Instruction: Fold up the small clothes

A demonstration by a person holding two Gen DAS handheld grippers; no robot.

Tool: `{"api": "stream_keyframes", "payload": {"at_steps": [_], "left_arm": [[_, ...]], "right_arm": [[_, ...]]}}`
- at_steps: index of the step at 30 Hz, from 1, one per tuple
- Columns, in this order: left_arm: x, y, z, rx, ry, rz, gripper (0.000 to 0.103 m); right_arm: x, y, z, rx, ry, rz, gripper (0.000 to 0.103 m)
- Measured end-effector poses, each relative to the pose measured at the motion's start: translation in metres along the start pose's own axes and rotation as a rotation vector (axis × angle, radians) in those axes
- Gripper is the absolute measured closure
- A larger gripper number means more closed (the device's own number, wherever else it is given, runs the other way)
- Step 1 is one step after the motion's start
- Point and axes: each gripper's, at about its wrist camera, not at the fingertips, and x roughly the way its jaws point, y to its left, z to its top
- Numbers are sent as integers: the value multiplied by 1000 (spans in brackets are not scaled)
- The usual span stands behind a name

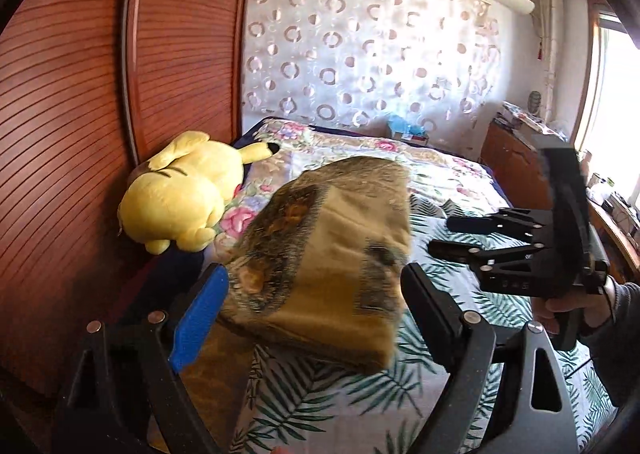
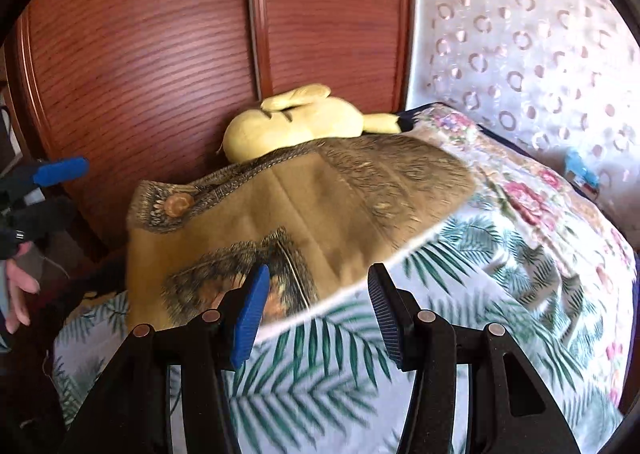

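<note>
Cloth [image 2: 288, 209], tan with dark print, lies folded on the bed [image 2: 328, 386] near its wardrobe-side edge, apparently done bar squaring up. Left tool [image 1: 316, 318] hovers wide and empty over it; right tool [image 2: 320, 318] hangs half open, holding nothing. A plush toy [image 2: 296, 121] sits just behind, against the wardrobe [image 2: 140, 33].

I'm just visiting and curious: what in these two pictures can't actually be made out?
- Plush toy: right wrist view, lower part hidden behind the brown cloth.
- Cloth's near edge: left wrist view, motion-blurred.
- Clutter on the wooden cabinet: left wrist view, too small.
- Left gripper: right wrist view, cut off by the edge.
</note>
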Motion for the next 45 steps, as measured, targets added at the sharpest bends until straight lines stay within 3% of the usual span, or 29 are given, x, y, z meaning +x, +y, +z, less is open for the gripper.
{"api": "stream_keyframes", "payload": {"at_steps": [8, 12, 19, 32, 38, 45], "left_arm": [[-9, -45, -3, 68, -34, -80, 15], [-14, -67, -8, 102, -38, -107, 15], [-19, -96, -16, 130, -30, -148, 15], [-49, -159, 4, 201, -101, -172, 15], [-67, -180, 12, 222, -143, -205, 15], [-75, -188, 12, 227, -158, -210, 15]], "right_arm": [[-79, 2, -49, 101, -83, -108, 37], [-110, 8, -72, 154, -107, -168, 22], [-150, 27, -108, 230, -141, -272, 20], [-265, 63, -140, 370, -352, -496, 20], [-280, 71, -147, 390, -395, -541, 20], [-259, 78, -149, 399, -399, -579, 20]]}}
